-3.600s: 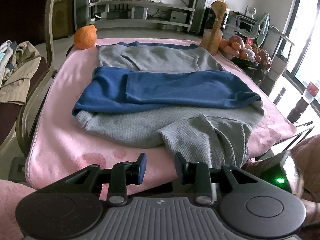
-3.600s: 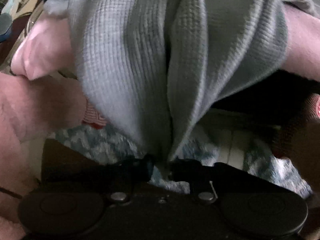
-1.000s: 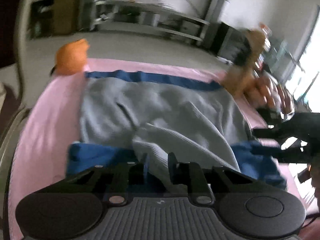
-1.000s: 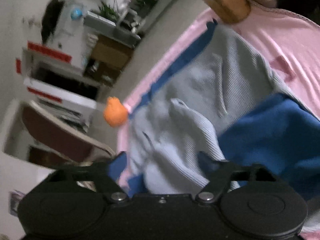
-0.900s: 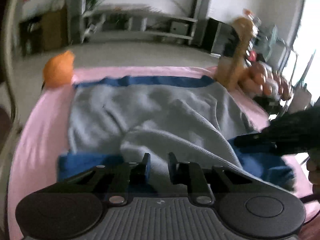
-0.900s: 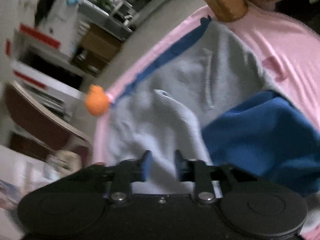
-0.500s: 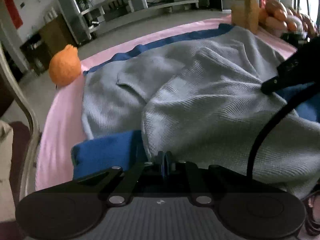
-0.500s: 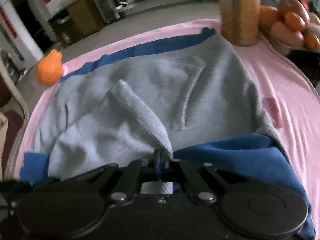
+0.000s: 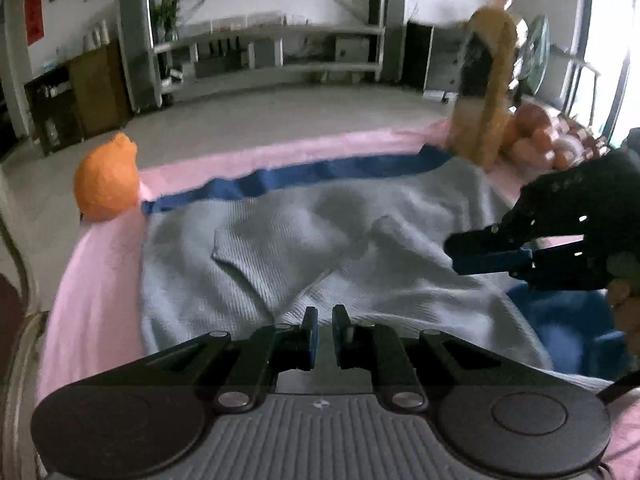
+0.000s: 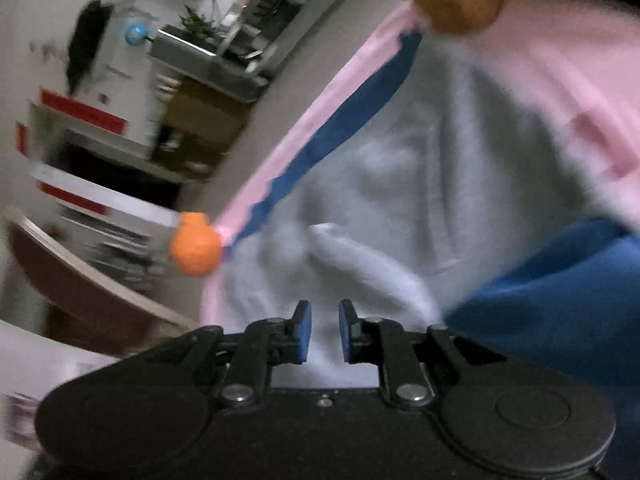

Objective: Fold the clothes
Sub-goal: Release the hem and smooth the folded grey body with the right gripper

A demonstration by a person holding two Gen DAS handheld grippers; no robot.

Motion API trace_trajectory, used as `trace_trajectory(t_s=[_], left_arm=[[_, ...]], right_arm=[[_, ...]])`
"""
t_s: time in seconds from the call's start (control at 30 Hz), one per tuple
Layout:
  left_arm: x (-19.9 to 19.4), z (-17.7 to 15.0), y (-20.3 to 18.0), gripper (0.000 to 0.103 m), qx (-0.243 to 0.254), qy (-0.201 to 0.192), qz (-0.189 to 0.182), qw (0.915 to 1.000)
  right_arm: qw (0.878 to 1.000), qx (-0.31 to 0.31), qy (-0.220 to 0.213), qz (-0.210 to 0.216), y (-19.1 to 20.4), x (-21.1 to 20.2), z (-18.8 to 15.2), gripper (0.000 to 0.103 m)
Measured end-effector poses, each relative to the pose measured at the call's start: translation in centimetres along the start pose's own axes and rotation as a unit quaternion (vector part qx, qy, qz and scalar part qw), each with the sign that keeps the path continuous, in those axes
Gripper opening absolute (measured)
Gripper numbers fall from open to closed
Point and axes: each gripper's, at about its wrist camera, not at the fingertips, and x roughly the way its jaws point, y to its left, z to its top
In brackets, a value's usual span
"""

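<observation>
My left gripper [image 9: 324,326] hung over the grey sweater [image 9: 304,248], jaws a sliver apart, gripping nothing. My right gripper [image 10: 324,330] had just been opening, jaws parted, empty, above the same sweater.

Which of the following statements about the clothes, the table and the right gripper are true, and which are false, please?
1. The grey garment lies on the pink cover. True.
2. The orange fruit sits on top of the grey garment. False: it rests at the cover's far left corner, off the garment.
3. The right gripper is clamped on grey cloth. False: its jaws stand apart with nothing pinched, and they have just been opening.
4. A tall bottle stands at the far right of the table, beside a fruit pile. True.
5. Blue fabric shows only along the far edge. False: besides the blue band there, a blue fold shows at the near right.
</observation>
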Motion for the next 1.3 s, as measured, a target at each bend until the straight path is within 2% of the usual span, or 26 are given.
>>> trace_trajectory(t_s=[0.07,0.1,0.17,0.2,0.23,0.3,0.33,0.37,0.4,0.43,0.47,0.53,0.6,0.67,0.73,0.77,0.87,0.93,1.0,1.03,1.1,1.17,1.2,1.27,1.3], left_arm=[[2.4,-0.3,0.6,0.007,-0.01,0.028,0.003,0.9996],[3.5,-0.7,0.9,0.007,-0.017,0.045,0.004,0.9988],[4.1,-1.3,1.2,0.011,-0.015,0.046,0.004,0.9988],[4.1,-1.1,1.4,0.013,-0.018,0.05,0.006,0.9986],[4.1,-1.1,1.7,0.013,-0.024,0.053,0.007,0.9983],[4.1,-1.0,2.9,0.013,-0.064,0.046,0.015,0.9968],[3.9,-0.9,3.4,0.012,-0.082,0.039,0.029,0.9955],[3.3,-0.8,3.8,0.012,-0.094,0.029,0.057,0.9935],[2.6,-0.7,4.2,0.009,-0.107,0.019,0.081,0.9908],[1.3,-0.5,4.6,0.01,-0.122,0.007,0.087,0.9887],[0.0,-0.2,5.0,0.01,-0.135,-0.005,0.091,0.9867],[-3.5,0.0,5.2,0.015,-0.139,-0.032,0.083,0.9863],[-6.9,-0.4,5.0,0.02,-0.135,-0.06,0.071,0.9865],[-9.8,-1.9,4.9,0.025,-0.14,-0.077,0.046,0.9861],[-11.5,-3.7,4.8,0.026,-0.148,-0.074,0.017,0.9861],[-11.8,-4.7,4.6,0.026,-0.145,-0.065,0.01,0.9872],[-11.9,-7.2,3.7,0.025,-0.131,-0.027,0.013,0.991],[-11.6,-8.7,3.1,0.025,-0.121,0.0,0.014,0.9925],[-11.3,-10.2,2.5,0.025,-0.11,0.024,0.017,0.9935],[-11.2,-10.3,2.0,0.025,-0.093,0.021,0.027,0.9951],[-10.8,-10.3,0.9,0.026,-0.045,0.001,0.047,0.9978],[-10.2,-10.3,0.5,0.028,-0.022,-0.002,0.04,0.999],[-9.9,-10.2,0.5,0.03,-0.02,0.004,0.027,0.9994],[-9.6,-10.3,0.3,0.035,-0.009,0.011,0.012,0.9998],[-9.5,-10.3,0.2,0.035,-0.002,0.012,0.008,0.9999]], right_arm=[[0.998,0.029,0.03,0.039,-1.0,2.3,0.8,0.017],[0.998,0.03,0.042,0.033,-1.5,3.2,1.0,0.017],[0.997,0.03,0.066,0.022,-2.5,5.0,1.4,0.016],[0.997,0.032,0.074,0.016,-3.0,5.8,1.6,0.012],[0.997,0.038,0.066,0.009,-3.6,6.0,1.9,0.0],[0.998,0.054,0.024,0.002,-4.6,5.4,2.6,0.0],[0.998,0.064,-0.004,-0.002,-5.1,4.7,3.1,0.0],[0.997,0.07,-0.031,-0.018,-5.3,3.8,3.4,0.0],[0.995,0.077,-0.055,-0.033,-5.6,2.9,3.7,0.002],[0.993,0.085,-0.066,-0.044,-5.6,1.8,3.8,0.006],[0.991,0.095,-0.075,-0.05,-5.7,0.8,3.9,0.015],[0.991,0.118,-0.063,-0.027,-5.3,-1.0,3.7,0.02],[0.993,0.108,-0.054,-0.016,-3.8,-3.1,2.8,0.022],[0.997,0.063,-0.045,-0.022,-1.6,-5.3,1.3,0.027],[0.999,0.015,-0.044,-0.019,-0.1,-7.7,-0.3,0.036],[0.999,-0.001,-0.048,-0.016,0.1,-8.9,-1.3,0.042],[0.997,-0.049,-0.059,-0.011,0.6,-12.3,-4.1,0.045],[0.994,-0.067,-0.065,-0.049,-0.3,-13.2,-5.4,0.045],[0.989,-0.085,-0.069,-0.102,-0.8,-13.4,-6.4,0.032],[0.985,-0.096,-0.069,-0.126,-0.9,-13.4,-6.8,0.02],[0.976,-0.115,-0.067,-0.17,-1.2,-13.4,-7.7,0.02],[0.978,-0.129,-0.053,-0.155,-1.3,-13.0,-7.7,0.02],[0.979,-0.136,-0.048,-0.147,-1.2,-12.8,-7.6,0.021],[0.976,-0.149,-0.035,-0.153,-1.3,-12.4,-8.1,0.049],[0.975,-0.153,-0.028,-0.158,-1.4,-12.1,-8.4,0.05]])
